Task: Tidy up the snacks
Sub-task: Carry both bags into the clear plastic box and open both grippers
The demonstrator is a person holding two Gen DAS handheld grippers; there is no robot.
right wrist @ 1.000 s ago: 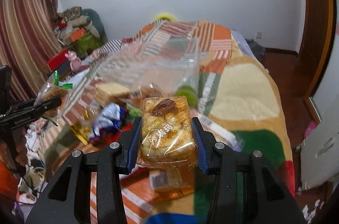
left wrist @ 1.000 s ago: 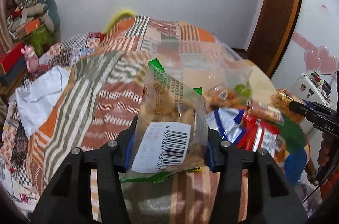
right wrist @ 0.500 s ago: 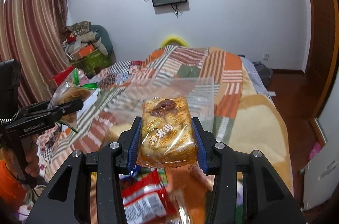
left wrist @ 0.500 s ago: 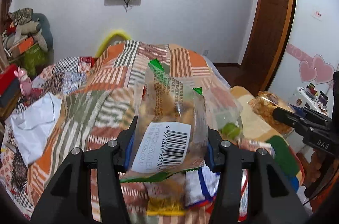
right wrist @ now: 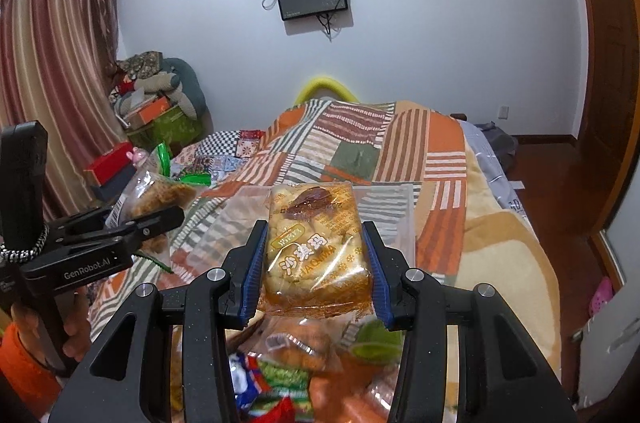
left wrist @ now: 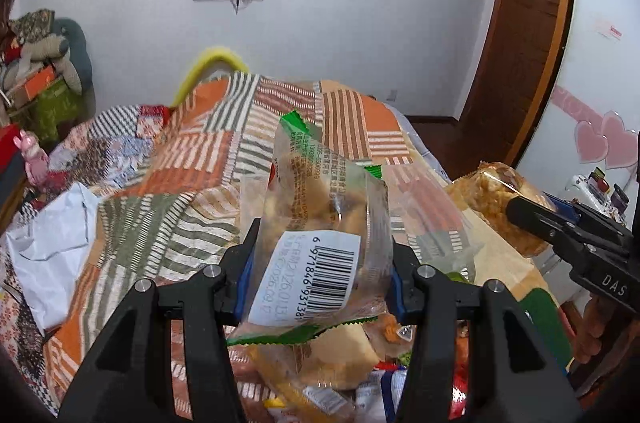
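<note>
My left gripper [left wrist: 320, 275] is shut on a clear green-edged snack packet [left wrist: 324, 243] with a barcode label, held up above the bed. My right gripper [right wrist: 316, 271] is shut on a yellow sachima cake packet [right wrist: 316, 243], also held in the air. Each gripper shows in the other's view: the right one with its cake packet [left wrist: 500, 207] at the right, the left one with its packet [right wrist: 160, 195] at the left. A clear plastic box [right wrist: 392, 215] lies on the bed just beyond both packets. A pile of loose snack packets [right wrist: 288, 375] lies below the grippers.
A striped patchwork blanket [left wrist: 180, 191] covers the bed. White paper [left wrist: 52, 247] lies at the left edge of the bed. Boxes and cushions [right wrist: 156, 103] are stacked by the curtain. A wooden door [left wrist: 520, 43] stands at the right.
Both grippers have risen and tilted up with their packets. The snack pile has dropped to the bottom of both views and more of the wall and screen shows.
</note>
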